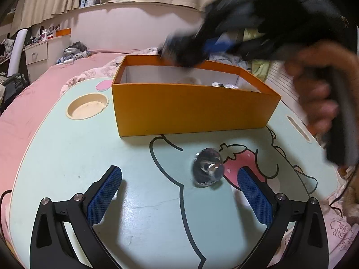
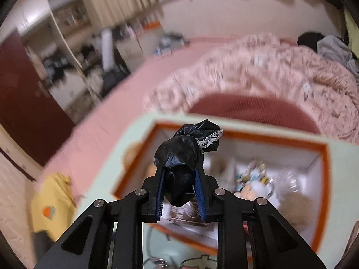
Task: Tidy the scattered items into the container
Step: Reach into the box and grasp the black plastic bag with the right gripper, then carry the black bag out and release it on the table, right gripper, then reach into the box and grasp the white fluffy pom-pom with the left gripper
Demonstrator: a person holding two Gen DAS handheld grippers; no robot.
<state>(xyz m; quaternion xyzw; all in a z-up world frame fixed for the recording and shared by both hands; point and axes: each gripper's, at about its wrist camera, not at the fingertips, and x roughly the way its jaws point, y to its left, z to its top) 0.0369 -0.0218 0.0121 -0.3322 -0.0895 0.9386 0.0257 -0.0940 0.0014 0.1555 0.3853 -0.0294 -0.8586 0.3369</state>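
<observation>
Left wrist view first: the pale green lap table (image 1: 67,157) with its cartoon strawberry print fills most of the shot, no readable writing or brand anywhere. Ahead of the left gripper (image 1: 179,186) sits the orange box (image 1: 190,109), a few small bits visible inside it. The left gripper's jaws are spread wide with nothing gripped; a small clear glass item (image 1: 207,168) lies on the table just ahead, nearer the right finger. The right gripper (image 2: 180,179) is clamped tight on a black scrunchie with white lace trim (image 2: 179,157), held up over the box's near edge. Background's blurry.
</observation>
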